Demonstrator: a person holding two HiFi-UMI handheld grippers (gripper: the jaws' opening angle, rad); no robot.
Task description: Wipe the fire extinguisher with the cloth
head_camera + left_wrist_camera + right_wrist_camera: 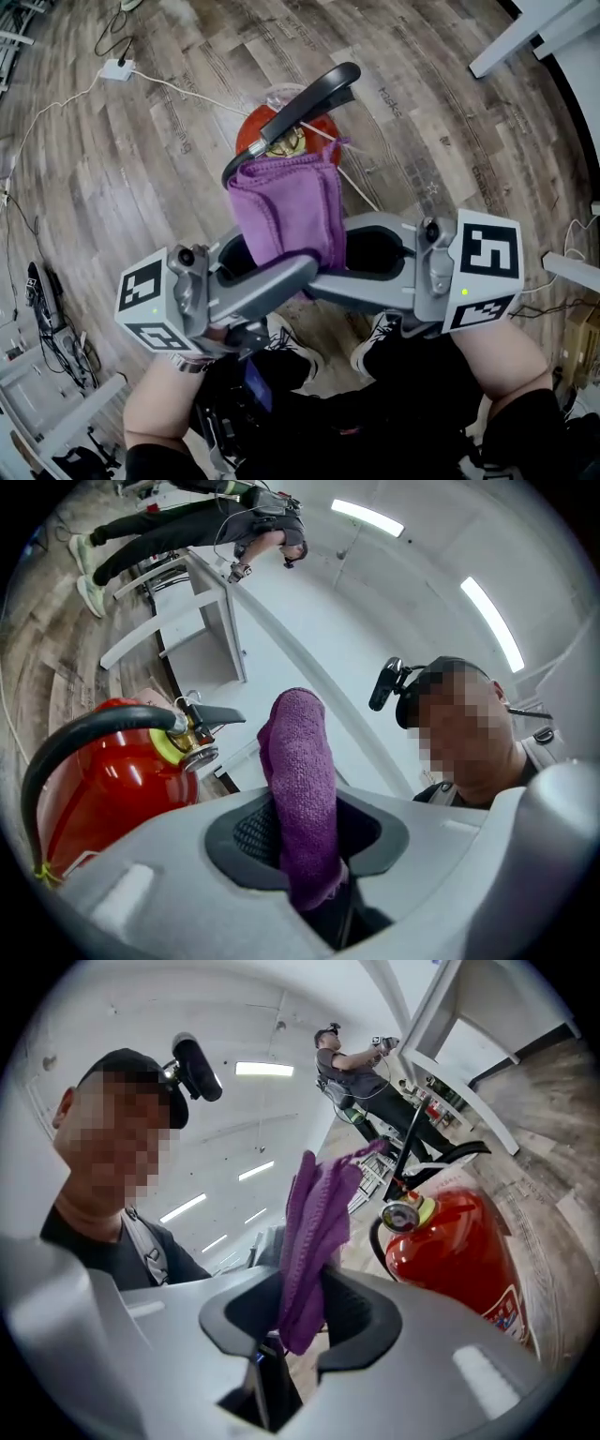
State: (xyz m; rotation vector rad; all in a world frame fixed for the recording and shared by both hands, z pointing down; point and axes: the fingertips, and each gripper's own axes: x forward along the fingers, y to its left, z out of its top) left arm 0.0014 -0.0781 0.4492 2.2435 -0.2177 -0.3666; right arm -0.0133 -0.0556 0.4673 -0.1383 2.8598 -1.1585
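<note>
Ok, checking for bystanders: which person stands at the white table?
The distant person, arms reaching toward the table; the near person wears a head camera.

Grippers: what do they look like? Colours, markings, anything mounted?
The left gripper and right gripper match: light grey moulded shells, each with two broad jaws lined with black textured pads. Each carries a white marker cube printed with black square patterns, with a small green light on it. The person wears a dark top.
</note>
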